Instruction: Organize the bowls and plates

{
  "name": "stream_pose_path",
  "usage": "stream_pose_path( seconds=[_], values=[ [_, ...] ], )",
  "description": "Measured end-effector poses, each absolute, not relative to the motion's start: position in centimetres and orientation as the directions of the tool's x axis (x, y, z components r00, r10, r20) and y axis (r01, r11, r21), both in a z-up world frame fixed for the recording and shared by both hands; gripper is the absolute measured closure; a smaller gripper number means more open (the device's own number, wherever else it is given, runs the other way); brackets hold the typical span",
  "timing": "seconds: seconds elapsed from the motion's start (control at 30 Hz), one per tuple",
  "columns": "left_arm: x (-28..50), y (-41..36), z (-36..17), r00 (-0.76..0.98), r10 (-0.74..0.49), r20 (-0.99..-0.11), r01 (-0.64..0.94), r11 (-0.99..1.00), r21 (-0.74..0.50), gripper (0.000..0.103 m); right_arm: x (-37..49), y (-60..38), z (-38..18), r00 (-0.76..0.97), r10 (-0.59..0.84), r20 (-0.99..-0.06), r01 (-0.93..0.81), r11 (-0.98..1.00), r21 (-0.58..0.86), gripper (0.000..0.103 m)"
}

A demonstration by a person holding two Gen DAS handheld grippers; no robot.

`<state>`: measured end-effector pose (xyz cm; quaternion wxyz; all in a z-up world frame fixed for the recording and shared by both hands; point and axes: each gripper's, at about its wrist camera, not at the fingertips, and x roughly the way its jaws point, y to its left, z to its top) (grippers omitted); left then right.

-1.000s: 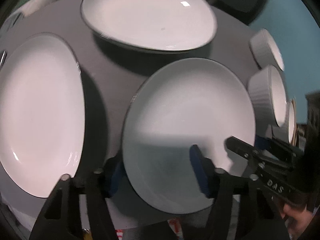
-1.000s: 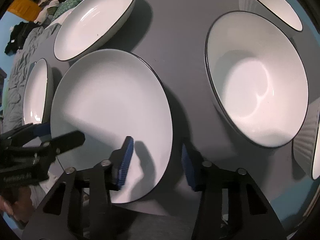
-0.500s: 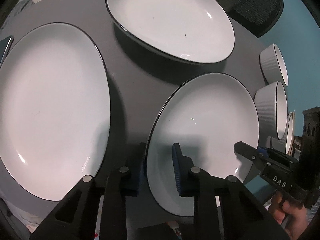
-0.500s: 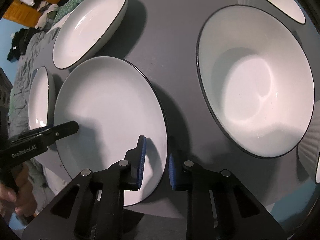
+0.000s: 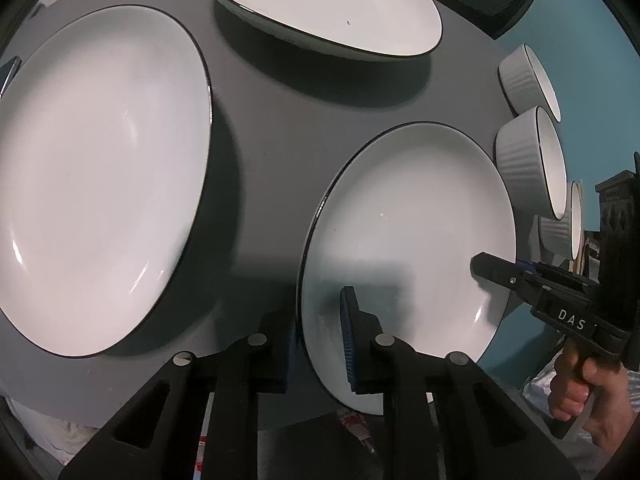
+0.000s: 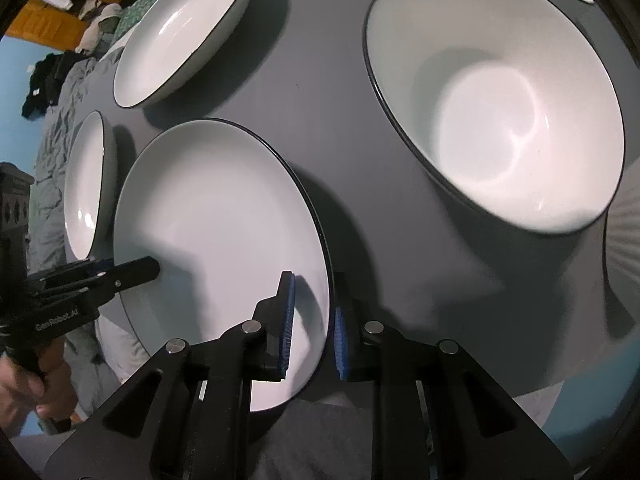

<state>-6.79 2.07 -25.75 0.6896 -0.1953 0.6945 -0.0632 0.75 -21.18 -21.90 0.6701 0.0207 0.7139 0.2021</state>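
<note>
1. Clamping the near-left rim of the small white plate [image 5: 408,240]: left gripper [image 5: 320,340], jaws having just been closing, one blue pad lying on the plate's face, the other tucked under the edge.
2. Pinching the same plate's opposite rim: right gripper [image 6: 312,320], jaws likewise having just been closing, pads pressing above and below the black-edged lip.
3. Hanging partly past the near edge of the grey table [image 5: 260,152]: that plate, held between both tools.
4. Gripping the right tool's handle at the lower right of the left wrist view: a hand [image 5: 580,396].
5. Sitting just left of the held plate: a large white plate [image 5: 100,176], apart from it.
6. Resting farther back: a deep oval dish [image 5: 328,0].
7. Lining up along the table's right edge: ribbed white bowls [image 5: 524,160].
8. Standing beyond the right gripper: a large smooth bowl [image 6: 500,100].
</note>
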Motion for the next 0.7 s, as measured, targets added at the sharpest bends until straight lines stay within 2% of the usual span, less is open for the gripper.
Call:
stream_pose_path(
  seconds=[0.33,0.7],
  values=[
    [-4.8,2.1,-26.4,0.057,-0.377,-0.925,-0.199,0.903,-0.38,0.087,-0.5,-24.7,-21.4,-0.099,0.316,-0.943,-0.192,0.924,0.33,0.085],
    [-3.2,0.8,-24.9,0.05,-0.365,-0.93,-0.206,0.907,-0.367,0.086,-0.5,-22.6,-19.9,-0.072,0.316,-0.946,-0.212,0.922,0.324,0.087]
  ],
)
